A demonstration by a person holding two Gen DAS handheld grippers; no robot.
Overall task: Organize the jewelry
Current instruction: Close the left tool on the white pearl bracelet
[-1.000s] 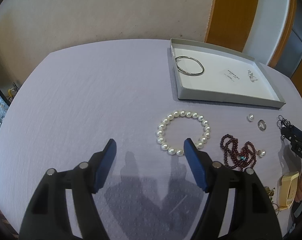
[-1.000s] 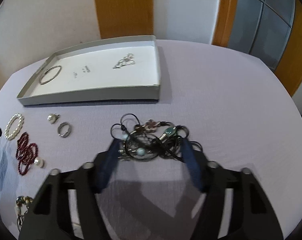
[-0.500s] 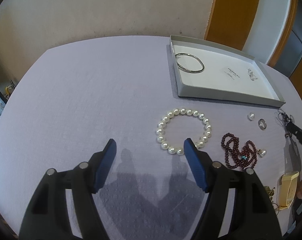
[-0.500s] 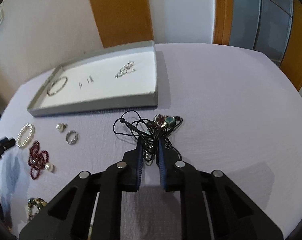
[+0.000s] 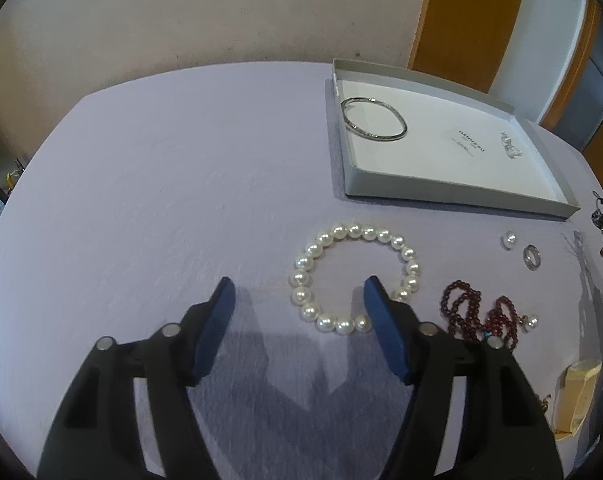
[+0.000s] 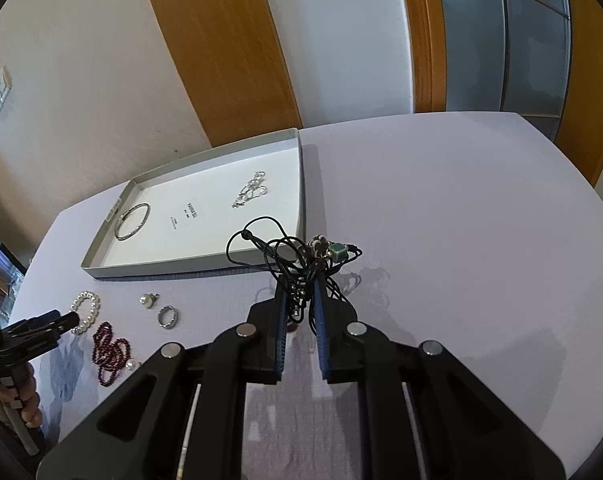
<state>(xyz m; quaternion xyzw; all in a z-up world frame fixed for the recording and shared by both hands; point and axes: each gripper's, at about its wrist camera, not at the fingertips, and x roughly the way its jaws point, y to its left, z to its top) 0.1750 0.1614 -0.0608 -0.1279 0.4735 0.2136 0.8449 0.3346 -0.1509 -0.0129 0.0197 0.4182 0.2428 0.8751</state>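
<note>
Left of the grey tray (image 5: 453, 190), the left claw (image 5: 297, 300) stands spread, its jaws just narrowing, one finger inside the pearl bracelet (image 5: 353, 278) on the worktop (image 5: 173, 184), likely lining up a grasp. Right of the tray's near corner, the right claw (image 6: 299, 300) has just pressed shut, pinching the black cord necklace (image 6: 297, 256), apparently to carry it in.

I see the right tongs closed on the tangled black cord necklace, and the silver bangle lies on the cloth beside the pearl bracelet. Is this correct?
Not quite. The silver bangle lies inside the grey tray, as the left wrist view shows. The right tongs do grip the black cord necklace.
</note>
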